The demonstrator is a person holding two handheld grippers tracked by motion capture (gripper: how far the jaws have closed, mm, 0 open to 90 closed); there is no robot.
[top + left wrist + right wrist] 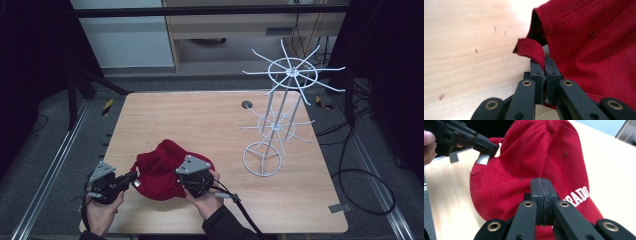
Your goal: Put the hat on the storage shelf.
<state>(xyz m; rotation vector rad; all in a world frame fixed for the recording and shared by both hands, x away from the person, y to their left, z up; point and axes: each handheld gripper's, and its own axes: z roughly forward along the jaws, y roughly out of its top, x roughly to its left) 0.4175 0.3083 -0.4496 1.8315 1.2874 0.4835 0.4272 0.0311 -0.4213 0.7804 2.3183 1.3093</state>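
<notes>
Left gripper (545,65) pinching red baseball cap's (160,170) back strap (530,48) between closed jaws. Right gripper (544,185) clamping cap's fabric near brim, jaws pressed together. Cap resting on wooden table (200,115), wire rack (280,110) well apart.

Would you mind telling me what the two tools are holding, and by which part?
Both hold the red fabric cap: the left tool pinches its back strap, the right tool its lower edge.

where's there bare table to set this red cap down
Free: the far-left tabletop beyond the red cap, and the near-right corner in front of the white wire rack. Crowded: the near-left edge, where the left gripper and right gripper hold the cap.
</notes>
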